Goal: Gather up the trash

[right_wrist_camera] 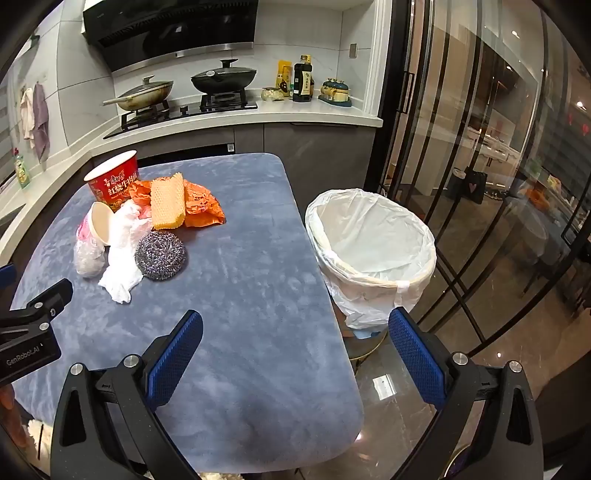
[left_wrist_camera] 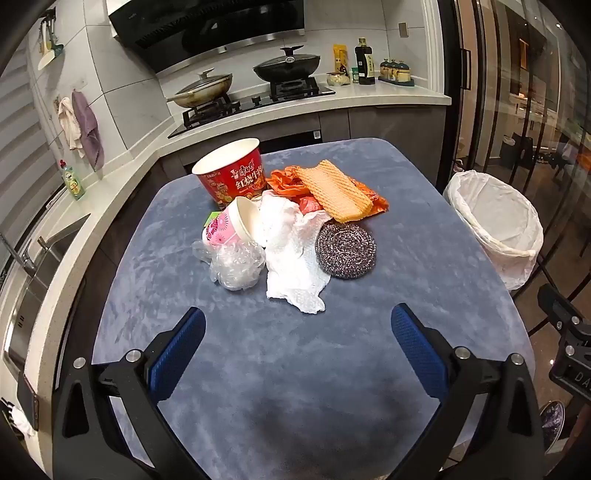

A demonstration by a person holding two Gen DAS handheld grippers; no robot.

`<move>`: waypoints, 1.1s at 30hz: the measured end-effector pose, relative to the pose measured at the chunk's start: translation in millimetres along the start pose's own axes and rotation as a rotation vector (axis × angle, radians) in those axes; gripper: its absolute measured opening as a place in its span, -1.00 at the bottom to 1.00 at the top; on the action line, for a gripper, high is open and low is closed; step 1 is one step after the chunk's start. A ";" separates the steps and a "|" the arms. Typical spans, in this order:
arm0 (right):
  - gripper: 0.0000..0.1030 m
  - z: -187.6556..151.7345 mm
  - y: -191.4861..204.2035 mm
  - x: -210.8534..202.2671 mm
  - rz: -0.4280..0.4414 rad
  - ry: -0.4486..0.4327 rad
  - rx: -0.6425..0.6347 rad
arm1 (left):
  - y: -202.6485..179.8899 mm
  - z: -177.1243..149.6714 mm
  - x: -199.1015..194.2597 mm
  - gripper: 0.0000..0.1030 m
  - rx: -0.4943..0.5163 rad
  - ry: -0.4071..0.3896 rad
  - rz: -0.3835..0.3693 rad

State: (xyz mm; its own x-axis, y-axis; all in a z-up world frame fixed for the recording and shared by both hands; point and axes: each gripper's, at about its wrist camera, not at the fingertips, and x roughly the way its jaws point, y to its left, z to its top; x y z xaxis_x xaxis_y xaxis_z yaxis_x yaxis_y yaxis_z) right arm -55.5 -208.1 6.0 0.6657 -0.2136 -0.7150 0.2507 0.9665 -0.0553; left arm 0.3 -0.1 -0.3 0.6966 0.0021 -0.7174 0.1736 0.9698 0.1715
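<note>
Home kitchen. Black gas hob [left_wrist_camera: 255, 105] set in white stone bench [left_wrist_camera: 388, 98], carrying lidded steel frying pan [left_wrist_camera: 203, 90] and lidded black wok [left_wrist_camera: 286, 66]. Slanted black glass extractor hood [left_wrist_camera: 207, 27] above, pale tiled wall behind. Dark sauce bottle [left_wrist_camera: 365, 61] and small seasoning jars [left_wrist_camera: 395, 70] beside hob. Steel sink with tap [left_wrist_camera: 33, 266] at left, green dish soap bottle [left_wrist_camera: 74, 181] nearby, cloths [left_wrist_camera: 83, 127] hung on wall. Black-framed glass sliding doors [right_wrist_camera: 461, 166] at right.

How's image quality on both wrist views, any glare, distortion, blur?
Left wrist: strong fisheye bending of the counter, black corner vignette, soft shadow on the table. Right wrist: reflections across the glass doors, same warp; trash pile sharp in both.
</note>
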 end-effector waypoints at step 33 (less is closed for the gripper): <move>0.87 2.4 -4.0 -1.3 0.008 -0.010 0.003 | -10.7 1.4 -5.3 0.87 0.017 -0.013 -0.003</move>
State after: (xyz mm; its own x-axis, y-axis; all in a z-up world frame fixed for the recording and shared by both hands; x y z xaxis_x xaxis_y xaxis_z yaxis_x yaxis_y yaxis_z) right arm -55.7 -212.0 8.8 0.6749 -0.2077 -0.7080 0.2478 0.9676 -0.0476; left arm -4.2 -10.8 2.7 0.7050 -0.0045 -0.7092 0.1875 0.9656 0.1802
